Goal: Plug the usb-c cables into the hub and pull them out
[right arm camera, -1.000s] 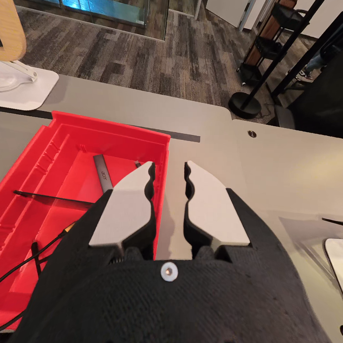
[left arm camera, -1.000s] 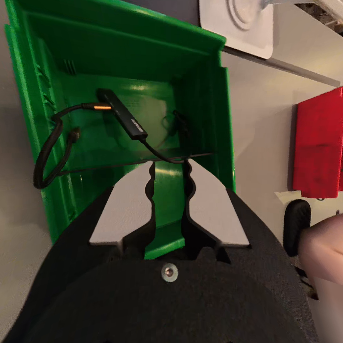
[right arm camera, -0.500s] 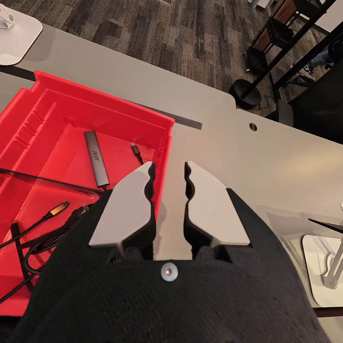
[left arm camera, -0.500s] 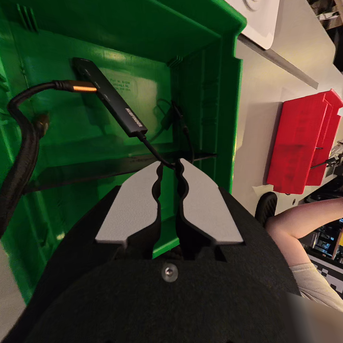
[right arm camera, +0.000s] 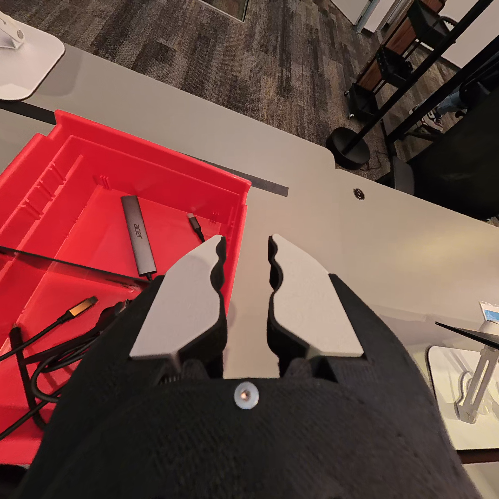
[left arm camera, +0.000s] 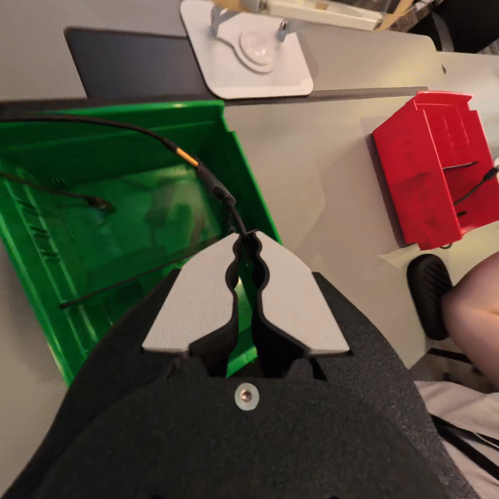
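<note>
Grey desk (right arm camera: 310, 216): bears both bins, well apart.

Green bin (left arm camera: 54, 270): open-topped, at the left; a loose black cable end (left arm camera: 100, 204) lies inside.

Red bin (right arm camera: 81, 167): open-topped, with a thin dark divider across it. Far section: grey hub (right arm camera: 139, 235), flat on the floor, carrying a printed brand mark, and beside it a black usb-c plug (right arm camera: 195, 222), not inserted. Near section: orange-tipped plug (right arm camera: 81, 307) on coiled black cables (right arm camera: 40, 364).

Left gripper (left arm camera: 247, 237): tips pinched together on the thin black lead (left arm camera: 237, 218) of a black hub (left arm camera: 220, 191), which hangs lifted over the green bin's right wall; an orange-tipped cable (left arm camera: 186, 158) is plugged into its far end. Picture motion-blurred.

Right gripper (right arm camera: 245, 239): fingers spread apart, holding nothing, poised over bare desk just beside the red bin's right wall.
</note>
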Tool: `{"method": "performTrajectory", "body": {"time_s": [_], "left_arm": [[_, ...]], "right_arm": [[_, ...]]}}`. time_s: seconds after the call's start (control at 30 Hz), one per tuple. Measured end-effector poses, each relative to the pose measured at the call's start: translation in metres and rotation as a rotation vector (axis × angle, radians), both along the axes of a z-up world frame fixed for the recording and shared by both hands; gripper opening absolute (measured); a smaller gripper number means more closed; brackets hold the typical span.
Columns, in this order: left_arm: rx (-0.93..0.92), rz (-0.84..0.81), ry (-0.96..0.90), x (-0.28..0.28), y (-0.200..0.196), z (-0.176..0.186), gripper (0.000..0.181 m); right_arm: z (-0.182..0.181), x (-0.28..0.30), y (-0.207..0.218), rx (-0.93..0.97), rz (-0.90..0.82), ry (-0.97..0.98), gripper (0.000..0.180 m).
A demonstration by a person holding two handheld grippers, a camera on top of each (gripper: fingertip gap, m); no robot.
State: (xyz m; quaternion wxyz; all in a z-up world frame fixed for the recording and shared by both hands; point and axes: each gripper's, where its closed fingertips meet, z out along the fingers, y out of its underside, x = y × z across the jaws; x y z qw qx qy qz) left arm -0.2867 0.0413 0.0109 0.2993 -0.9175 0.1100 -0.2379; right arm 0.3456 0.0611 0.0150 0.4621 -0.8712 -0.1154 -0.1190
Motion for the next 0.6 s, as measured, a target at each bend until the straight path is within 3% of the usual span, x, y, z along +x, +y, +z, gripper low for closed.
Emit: {"method": "performTrajectory", "body": {"time_s": [0.23,0.4,0.5,0.6], "left_arm": [[0.276,-0.140,0.114,0.032,-0.018,0.053,0.003],[0.380,-0.200,0.148,0.053,-0.029,0.074,0.003],[0.456,-0.258,0.155,0.071,-0.041,0.090,0.003],[0.528,-0.311,0.166,0.089,-0.051,0.102,0.003]], "right_arm": [[0.008,-0.015,0.006,0.018,0.047,-0.054,0.031],[0.052,-0.078,0.018,0.204,0.227,-0.027,0.030],[0.088,-0.162,0.013,0.369,0.517,0.045,0.031],[0.102,-0.270,-0.028,0.432,0.994,0.198,0.027]]}}
